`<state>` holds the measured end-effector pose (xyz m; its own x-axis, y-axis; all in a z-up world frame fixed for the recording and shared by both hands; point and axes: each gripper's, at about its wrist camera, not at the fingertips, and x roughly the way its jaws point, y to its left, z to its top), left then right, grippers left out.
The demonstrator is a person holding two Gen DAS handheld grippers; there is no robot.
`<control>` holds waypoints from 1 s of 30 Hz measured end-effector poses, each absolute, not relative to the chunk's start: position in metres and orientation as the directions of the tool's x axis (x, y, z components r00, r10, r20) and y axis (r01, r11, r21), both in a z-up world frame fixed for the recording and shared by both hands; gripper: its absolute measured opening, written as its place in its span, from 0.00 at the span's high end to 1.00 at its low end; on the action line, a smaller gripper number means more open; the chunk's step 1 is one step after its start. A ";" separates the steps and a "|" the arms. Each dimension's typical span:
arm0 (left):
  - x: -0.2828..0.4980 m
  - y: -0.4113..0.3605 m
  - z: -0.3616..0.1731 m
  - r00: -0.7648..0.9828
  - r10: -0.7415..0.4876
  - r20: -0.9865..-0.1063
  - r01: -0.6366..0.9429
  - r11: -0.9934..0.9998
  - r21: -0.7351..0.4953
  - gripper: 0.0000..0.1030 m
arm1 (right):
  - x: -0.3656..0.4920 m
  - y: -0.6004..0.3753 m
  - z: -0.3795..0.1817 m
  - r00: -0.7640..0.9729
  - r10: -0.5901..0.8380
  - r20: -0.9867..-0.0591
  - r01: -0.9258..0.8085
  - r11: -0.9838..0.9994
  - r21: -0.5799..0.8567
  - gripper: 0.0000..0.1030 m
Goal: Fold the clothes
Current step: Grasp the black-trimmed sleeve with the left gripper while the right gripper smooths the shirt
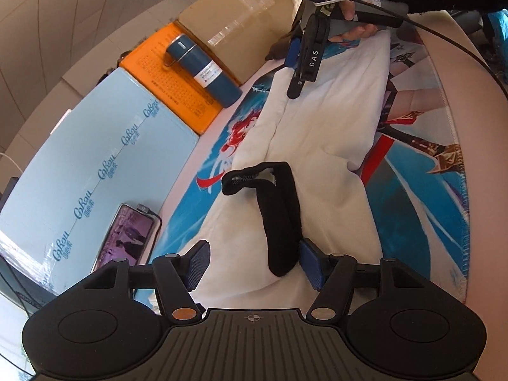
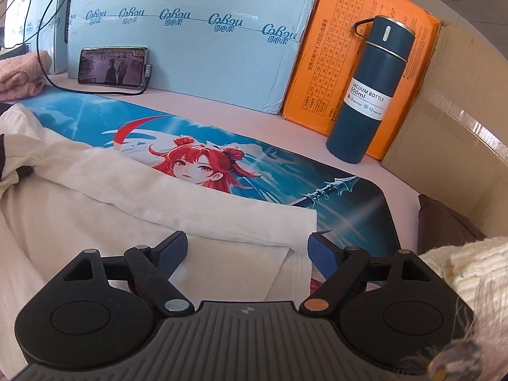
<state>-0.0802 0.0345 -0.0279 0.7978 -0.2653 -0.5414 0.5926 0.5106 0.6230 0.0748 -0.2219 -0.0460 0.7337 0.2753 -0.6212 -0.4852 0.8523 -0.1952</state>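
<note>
A white garment [image 1: 333, 111] lies folded lengthwise on a printed desk mat [image 1: 428, 206]. Its black collar band [image 1: 279, 216] sticks up at the near end. My left gripper [image 1: 254, 263] is open around that collar; the band rests against the right pad [image 1: 309, 263] and stands well clear of the left one. At the far end a person's hand holds my right gripper [image 1: 295, 85] above the garment. In the right wrist view, the right gripper [image 2: 247, 254] is open over the hem corner of the white garment [image 2: 127, 206], with nothing pinched.
Along the mat's far side stand a light blue carton [image 2: 190, 47], an orange box [image 2: 333, 63], a blue vacuum bottle [image 2: 368, 95] and a brown cardboard box [image 2: 451, 111]. A phone [image 2: 111, 66] leans on the carton. Pink knitwear [image 2: 19, 73] and cream knitwear [image 2: 470, 270] lie nearby.
</note>
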 end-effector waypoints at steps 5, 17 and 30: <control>-0.066 0.044 -0.025 0.799 -0.278 -0.534 0.587 0.557 0.588 0.90 | 0.080 -0.210 -0.042 0.668 0.355 -0.654 -0.602 0.774 -0.195 0.20; 0.061 0.076 0.009 0.987 0.047 -0.156 0.066 0.760 0.646 0.97 | 0.127 -0.205 -0.041 0.670 0.405 -0.622 -0.619 0.767 -0.167 0.28; 0.033 0.142 0.038 0.877 -0.330 -0.350 0.427 0.868 0.252 0.40 | 0.108 -0.268 -0.019 0.723 0.433 -0.538 -0.574 0.810 -0.120 0.28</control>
